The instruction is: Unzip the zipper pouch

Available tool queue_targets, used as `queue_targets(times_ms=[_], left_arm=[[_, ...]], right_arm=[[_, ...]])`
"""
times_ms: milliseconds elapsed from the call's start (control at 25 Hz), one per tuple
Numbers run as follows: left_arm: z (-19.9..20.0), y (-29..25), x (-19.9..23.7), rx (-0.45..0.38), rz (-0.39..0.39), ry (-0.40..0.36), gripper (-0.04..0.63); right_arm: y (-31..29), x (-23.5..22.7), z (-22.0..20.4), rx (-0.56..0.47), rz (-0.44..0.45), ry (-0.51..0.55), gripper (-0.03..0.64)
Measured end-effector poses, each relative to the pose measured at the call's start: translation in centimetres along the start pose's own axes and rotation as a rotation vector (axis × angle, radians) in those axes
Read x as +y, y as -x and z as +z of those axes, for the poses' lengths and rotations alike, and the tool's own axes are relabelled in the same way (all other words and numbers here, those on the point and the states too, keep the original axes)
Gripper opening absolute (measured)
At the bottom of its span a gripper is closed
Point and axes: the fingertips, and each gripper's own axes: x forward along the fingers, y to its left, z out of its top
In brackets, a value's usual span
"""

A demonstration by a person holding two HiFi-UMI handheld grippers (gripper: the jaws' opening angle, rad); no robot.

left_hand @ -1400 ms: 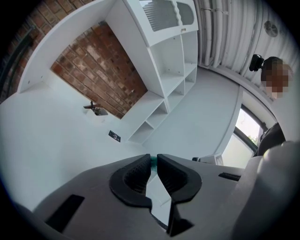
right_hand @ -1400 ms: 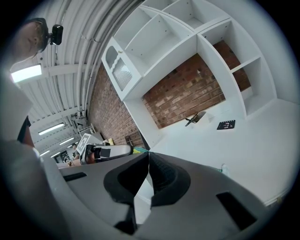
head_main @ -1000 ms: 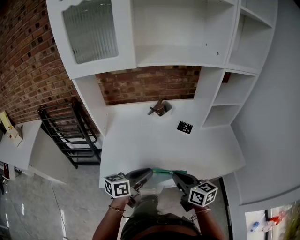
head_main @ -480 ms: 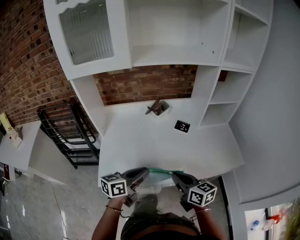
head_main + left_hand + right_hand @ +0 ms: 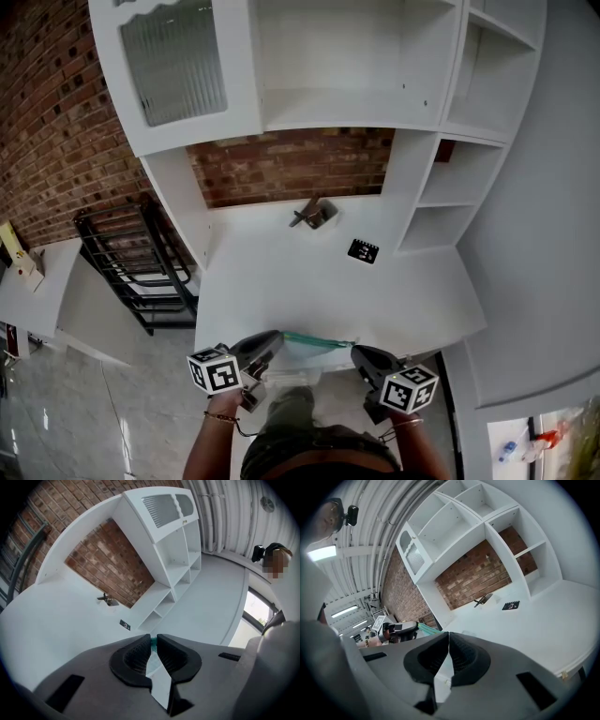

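Item: pouch point(image 5: 292, 373), clear, with a green zipper point(image 5: 319, 340) along its top

Location: at the near edge of your desk point(image 5: 309, 281), strung between your two grippers. The clear body hangs below the zipper line, partly over the desk edge

Left gripper point(image 5: 153, 643): jaws all but closed and clamped on the zipper's left end. A sliver of green shows between the pads

Right gripper point(image 5: 449, 637): jaws pressed together at the zipper's right end. The pull is too small to make out. You most likely have it, or the tape beside it, nipped there

Also on the desk, well apart from the pouch: a black marker card point(image 5: 363, 250) and a small dark object point(image 5: 314, 216) by the brick back wall

Done, as far as shows:
- both ends of the zipper are gripped
- the green strip is drawn straight and taut between your hands

Not shown:
- whether any teeth have parted. In the head view the strip reads as one thin line, and the pouch mouth does not gape

Left, by judgement:
- most or all of the opening run
- you keep the left end anchored and draw the pull along the strip until the mouth is open

Status: early, with the grip set and no opening confirmed
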Motion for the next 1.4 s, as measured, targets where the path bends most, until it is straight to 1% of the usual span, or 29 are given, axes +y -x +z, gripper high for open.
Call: queue_targets(times_ms=[80,320,480,640,680,720,760,920,1080,1240,1400], left_arm=[[0.4,0.6,0.5,-0.013,0.018,-0.006,0.041],[0.2,0.8,0.3,-0.021,-0.007,0.016,0.041],[0.5,0.5,0.2,-0.013,0.009,0.000,0.041],[0.9,0.0,-0.2,-0.009,-0.013,0.014,0.041],[0.9,-0.2,-0.2,-0.008,-0.015,0.014,0.041],[0.9,-0.4,0.0,-0.005,-0.009,0.006,0.041],[1.1,-0.6,0.2,0.000,-0.001,-0.006,0.041],[1.5,-1.4,0.9,0.024,0.010,-0.033,0.041],[3.7,-2.1,2.8,-0.007,0.024,-0.007,0.041],[5.7,-3.3,4.6,-0.016,0.024,0.028,0.043],[8.7,-5.1,6.9,-0.027,0.050,0.017,0.041]], right_arm=[[0.1,-0.1,-0.3,0.005,-0.001,0.004,0.003],[-0.1,0.0,-0.7,0.007,-0.002,0.003,0.003],[-0.1,-0.6,-0.6,0.001,-0.032,0.013,0.005],[0.0,-1.0,-0.3,-0.024,-0.060,0.000,0.009],[-0.1,-1.1,-0.3,-0.029,-0.055,-0.012,0.017],[-0.2,-1.2,-0.2,-0.028,-0.047,-0.021,0.073],[-0.3,-1.2,-0.2,-0.023,-0.040,-0.023,0.103],[-0.8,-1.5,-0.1,-0.013,-0.052,-0.012,0.103],[-1.5,-2.2,0.4,-0.023,-0.057,-0.048,0.097],[-2.3,-3.3,1.5,-0.029,-0.093,-0.052,0.094],[-3.3,-4.2,3.2,-0.039,-0.118,-0.064,0.091]])
